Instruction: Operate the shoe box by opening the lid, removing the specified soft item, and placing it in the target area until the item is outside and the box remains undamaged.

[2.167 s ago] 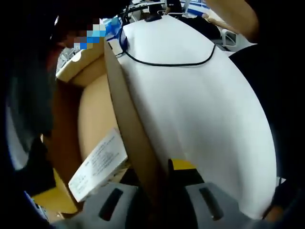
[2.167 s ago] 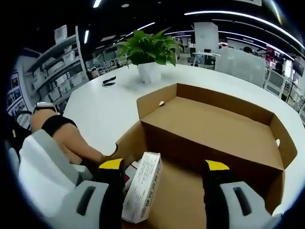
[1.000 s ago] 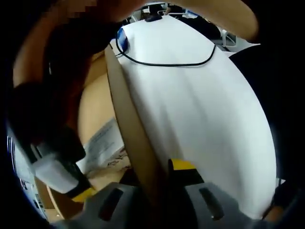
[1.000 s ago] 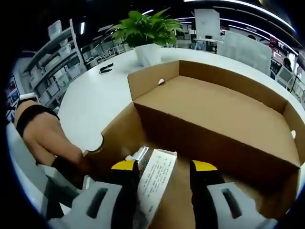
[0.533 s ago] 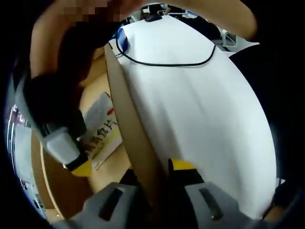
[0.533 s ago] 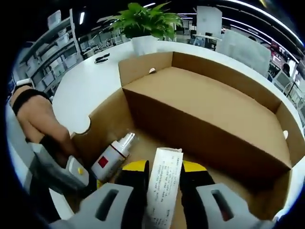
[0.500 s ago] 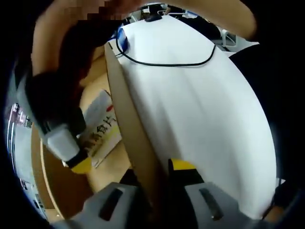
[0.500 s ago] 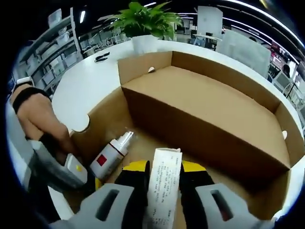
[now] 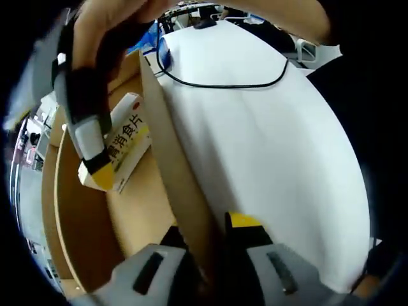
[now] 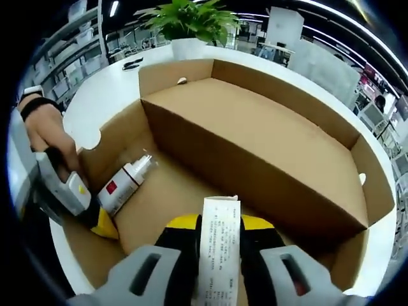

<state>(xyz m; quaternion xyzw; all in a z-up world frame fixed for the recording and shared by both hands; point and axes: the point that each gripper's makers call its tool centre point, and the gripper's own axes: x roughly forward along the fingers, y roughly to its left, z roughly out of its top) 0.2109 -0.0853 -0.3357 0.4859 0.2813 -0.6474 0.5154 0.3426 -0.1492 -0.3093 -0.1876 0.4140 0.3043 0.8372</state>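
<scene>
The brown shoe box (image 10: 255,159) stands open on the white table, its lid (image 10: 274,115) folded back. My right gripper (image 10: 220,223) is shut on a white carton (image 10: 220,255) with printed text and holds it above the box floor. A small spray bottle (image 10: 124,182) with a red label lies inside near the left wall. In the left gripper view, the box wall (image 9: 172,146) runs between my left gripper's (image 9: 207,231) jaws, which are shut on it. The right gripper (image 9: 95,169) shows there too, carrying the carton (image 9: 127,143). In the right gripper view, the left gripper (image 10: 95,217) sits on the box's near wall.
A potted plant (image 10: 185,22) stands beyond the box, with a small black item (image 10: 131,62) beside it. A black cable (image 9: 229,84) loops across the white table (image 9: 274,166). A hand (image 10: 44,127) holds the left gripper. Shelving lines the room's left side.
My right gripper closed on the white carton and lifted it off the box floor, uncovering the spray bottle. The left gripper stays clamped on the box wall.
</scene>
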